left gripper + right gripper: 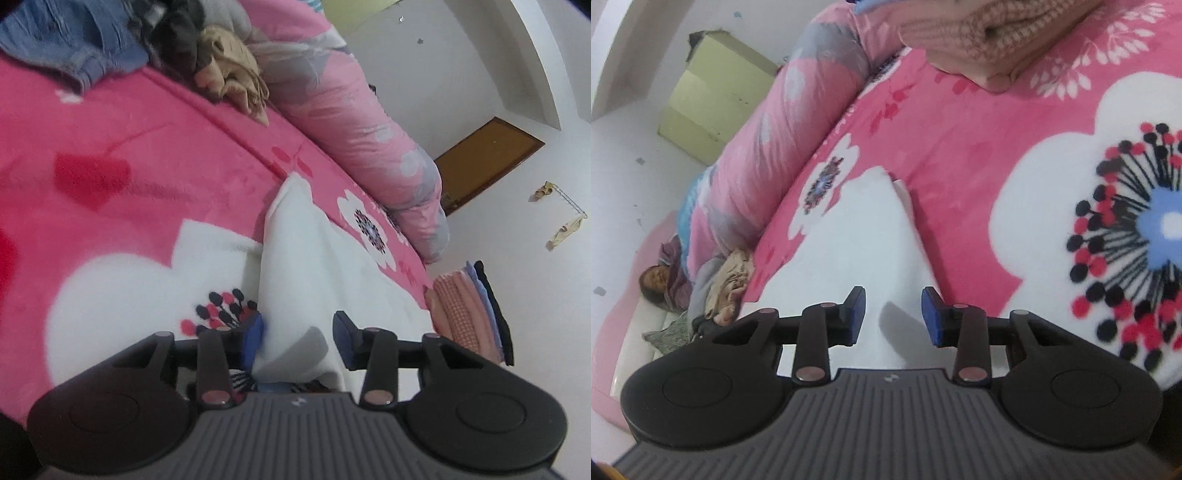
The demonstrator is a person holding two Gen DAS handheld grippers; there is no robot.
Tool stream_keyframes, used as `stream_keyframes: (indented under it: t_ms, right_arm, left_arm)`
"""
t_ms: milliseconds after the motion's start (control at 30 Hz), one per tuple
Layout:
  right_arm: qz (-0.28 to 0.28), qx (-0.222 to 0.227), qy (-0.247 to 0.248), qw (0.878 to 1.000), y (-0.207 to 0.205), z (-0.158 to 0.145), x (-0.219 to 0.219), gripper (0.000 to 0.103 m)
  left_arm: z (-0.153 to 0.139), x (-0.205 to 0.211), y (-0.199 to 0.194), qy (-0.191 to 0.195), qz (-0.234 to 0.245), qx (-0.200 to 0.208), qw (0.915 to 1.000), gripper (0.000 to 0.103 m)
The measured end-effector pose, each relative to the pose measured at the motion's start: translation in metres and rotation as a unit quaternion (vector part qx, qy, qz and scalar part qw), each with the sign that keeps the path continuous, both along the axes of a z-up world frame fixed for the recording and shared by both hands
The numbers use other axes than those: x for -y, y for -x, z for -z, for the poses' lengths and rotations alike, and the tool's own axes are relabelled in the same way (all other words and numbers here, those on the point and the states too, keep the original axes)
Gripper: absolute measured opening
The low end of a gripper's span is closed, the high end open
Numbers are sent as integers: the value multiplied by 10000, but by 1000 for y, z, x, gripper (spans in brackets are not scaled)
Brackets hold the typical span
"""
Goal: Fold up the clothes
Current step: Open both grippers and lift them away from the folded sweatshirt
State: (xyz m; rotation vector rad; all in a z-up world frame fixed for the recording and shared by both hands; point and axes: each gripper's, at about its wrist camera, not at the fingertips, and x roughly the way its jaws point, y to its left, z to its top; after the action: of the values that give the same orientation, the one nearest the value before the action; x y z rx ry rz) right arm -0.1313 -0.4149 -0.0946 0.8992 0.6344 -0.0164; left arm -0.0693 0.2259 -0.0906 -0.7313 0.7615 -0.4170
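Left wrist view: left gripper (298, 339) jaws spread, pads apart w/ a raised fold of the white garment (314, 258) between them. Left pad lies close against the cloth edge, right pad stands clear, so no pinch.

Right wrist view: right gripper (893, 317) also spread, white garment (857, 236) directly ahead and under the gap, neither pad pressing on it.

Garment lies flat on the pink floral blanket (147, 155), running from lower centre of each frame up toward mid-frame, where it ends in a corner. Long axis approx. in line w/ both grippers' pointing direction.

Each gripper is at a near-end edge, neither clearly closer.

Judgement: next fold needs a fresh pinch on the near edge, then a carry along that axis toward the far corner.

Folded stack (469, 317) at right edge of left view. Unfolded pile (110, 44) upper left.
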Motion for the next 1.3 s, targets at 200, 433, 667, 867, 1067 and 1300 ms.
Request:
stream_keyframes:
  t_ms: [200, 433, 667, 867, 1067, 1300]
  right_arm:
    - [84, 72, -220, 9997, 8, 6, 4, 33]
    - [300, 77, -577, 9979, 24, 19, 9, 33]
    - [405, 218, -739, 9962, 32, 17, 3, 33]
    - [450, 290, -765, 9956, 41, 12, -3, 33]
    - [460, 313, -824, 9950, 40, 12, -4, 33]
    - [519, 369, -912, 9938, 39, 15, -10, 33]
  left_arm:
    - [6, -26, 11, 473, -111, -232, 9985, 42]
    - [24, -28, 21, 1346, -288, -689, 9881, 48]
    - [24, -12, 0, 1062, -331, -495, 9926, 44]
    - [23, -18, 11, 1200, -302, -620, 9904, 45]
    - [29, -14, 8, 1310, -629, -601, 9876, 46]
    - [3, -9, 1, 577, -408, -143, 9974, 9]
